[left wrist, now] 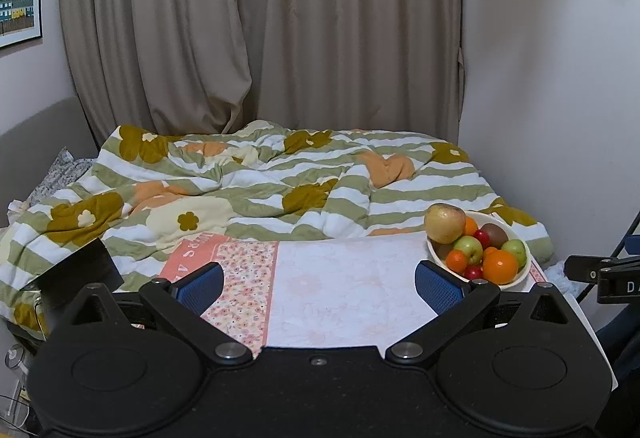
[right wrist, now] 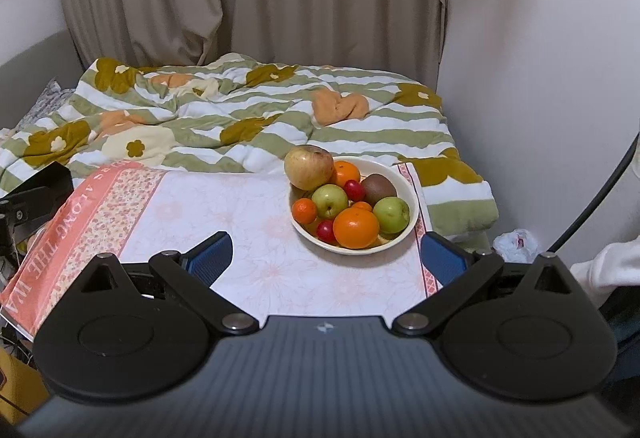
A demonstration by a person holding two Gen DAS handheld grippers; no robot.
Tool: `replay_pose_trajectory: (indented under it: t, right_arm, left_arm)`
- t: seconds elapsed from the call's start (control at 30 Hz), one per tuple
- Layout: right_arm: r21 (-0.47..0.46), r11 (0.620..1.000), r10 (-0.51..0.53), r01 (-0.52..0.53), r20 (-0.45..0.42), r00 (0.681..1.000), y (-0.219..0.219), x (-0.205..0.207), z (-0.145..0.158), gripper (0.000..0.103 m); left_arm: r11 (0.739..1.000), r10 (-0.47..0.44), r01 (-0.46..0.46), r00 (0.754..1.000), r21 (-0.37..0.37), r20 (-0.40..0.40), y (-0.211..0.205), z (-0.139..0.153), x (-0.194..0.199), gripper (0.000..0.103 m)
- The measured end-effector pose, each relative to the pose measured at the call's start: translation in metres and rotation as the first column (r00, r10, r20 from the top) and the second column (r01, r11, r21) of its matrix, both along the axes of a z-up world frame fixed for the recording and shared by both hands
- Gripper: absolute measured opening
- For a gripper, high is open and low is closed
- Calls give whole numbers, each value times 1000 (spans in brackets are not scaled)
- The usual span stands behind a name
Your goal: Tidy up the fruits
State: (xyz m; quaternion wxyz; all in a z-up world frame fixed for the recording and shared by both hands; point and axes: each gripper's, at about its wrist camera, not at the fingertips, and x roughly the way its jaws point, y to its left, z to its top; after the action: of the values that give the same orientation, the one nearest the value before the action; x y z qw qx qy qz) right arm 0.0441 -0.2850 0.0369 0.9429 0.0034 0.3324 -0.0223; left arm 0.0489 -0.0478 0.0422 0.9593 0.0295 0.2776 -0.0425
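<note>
Looking at the white bowl (right wrist: pixel 412 215), I see it stands on the floral tablecloth (right wrist: pixel 224 222) at the far right part of the table, close to the striped bed quilt (right wrist: pixel 240 109) behind it, and it is heaped with fruit. The big yellowish apple (right wrist: pixel 309 167) sits on top at the back left and leans over the rim; I judge it heavy, firm and smooth, so I would take it across its widest middle, and it may roll when the others are moved. The large orange (right wrist: pixel 355 228) at the front is round and a little grippy from its peel, easy to hold at its sides. The brown kiwi (right wrist: pixel 379 189) and the small red fruits (right wrist: pixel 354 189) look softer and I would press them only gently; the green apples (right wrist: pixel 330 201) are hard but slippery. My right gripper (right wrist: pixel 326 258) has its blue pads (right wrist: pixel 210 258) spread wide apart and holds nothing, hovering above the cloth just before the bowl. My left gripper (left wrist: pixel 319 288) is also wide open and empty, with the bowl (left wrist: pixel 436 258) just beyond its right pad, not touching as far as I can tell.
</note>
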Motion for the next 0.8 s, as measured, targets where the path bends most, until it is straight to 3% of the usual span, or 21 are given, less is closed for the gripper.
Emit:
replay_pose_trajectory:
  t: [0.8]
  right_arm:
    - [10, 1000, -25, 26, -19, 999, 5, -5, -5, 103]
  left_arm:
    - [1000, -27, 27, 1000, 14, 7, 0, -1, -3, 103]
